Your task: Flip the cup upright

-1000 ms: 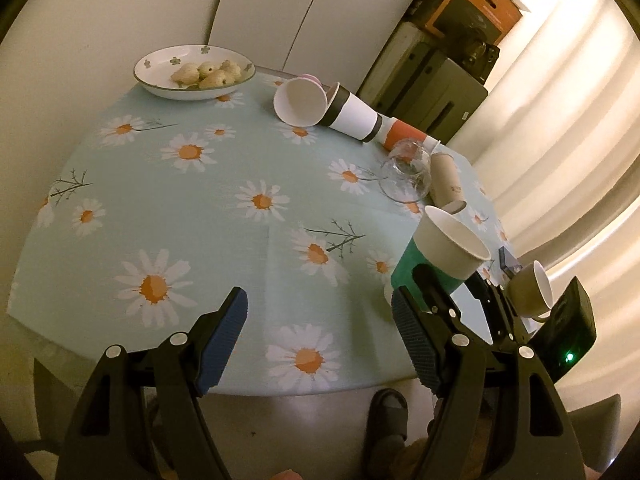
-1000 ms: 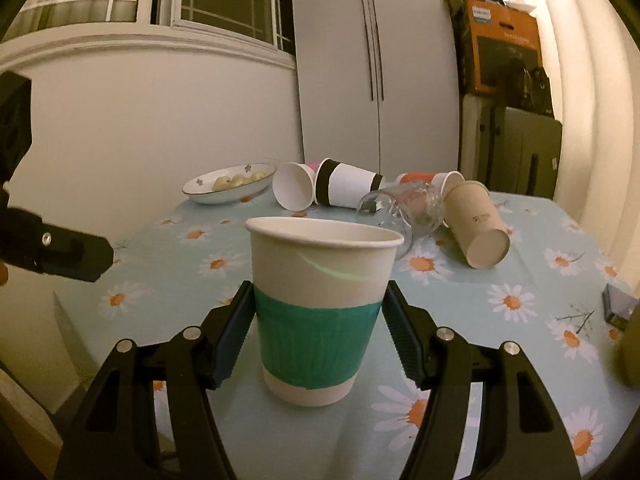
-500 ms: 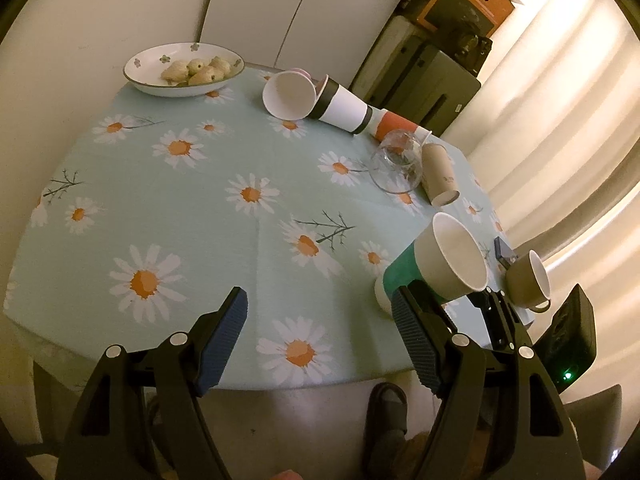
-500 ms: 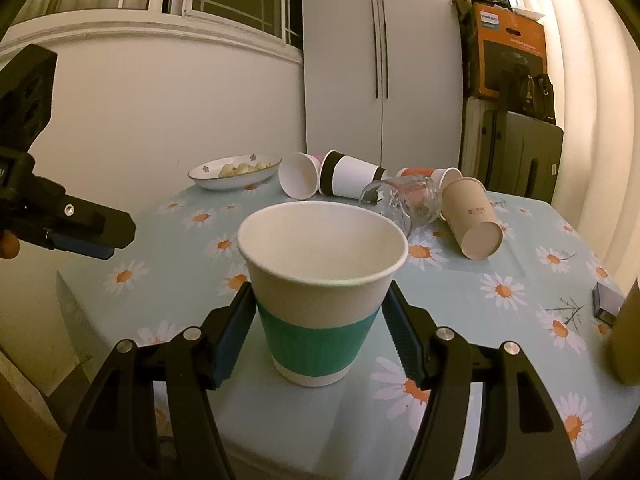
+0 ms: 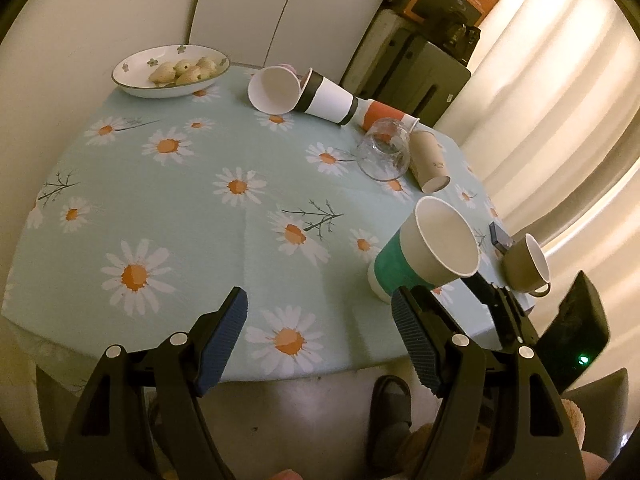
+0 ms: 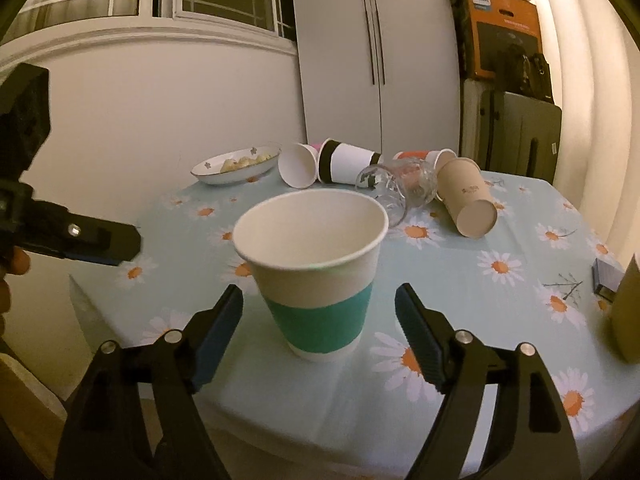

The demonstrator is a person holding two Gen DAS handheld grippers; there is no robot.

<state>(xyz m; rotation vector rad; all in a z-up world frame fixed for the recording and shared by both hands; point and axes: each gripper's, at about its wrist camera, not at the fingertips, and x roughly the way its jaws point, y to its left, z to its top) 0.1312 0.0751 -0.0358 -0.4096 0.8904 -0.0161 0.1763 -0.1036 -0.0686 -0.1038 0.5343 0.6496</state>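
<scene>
We had our right gripper spread wide, its fingers apart on either side of the green-banded cup and clear of it. The cup stood upright near the table edge closest to us. Our left gripper hung open and empty beside it. As we judged it, a careless pull-back could clip the light cup and tip it off the edge. Farther off lay a glass and other cups on their sides.

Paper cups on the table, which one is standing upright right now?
The green-banded paper cup, standing mouth up between the open right gripper fingers. The other paper cups, like the kraft cup and black-banded cup, lie on their sides.
</scene>
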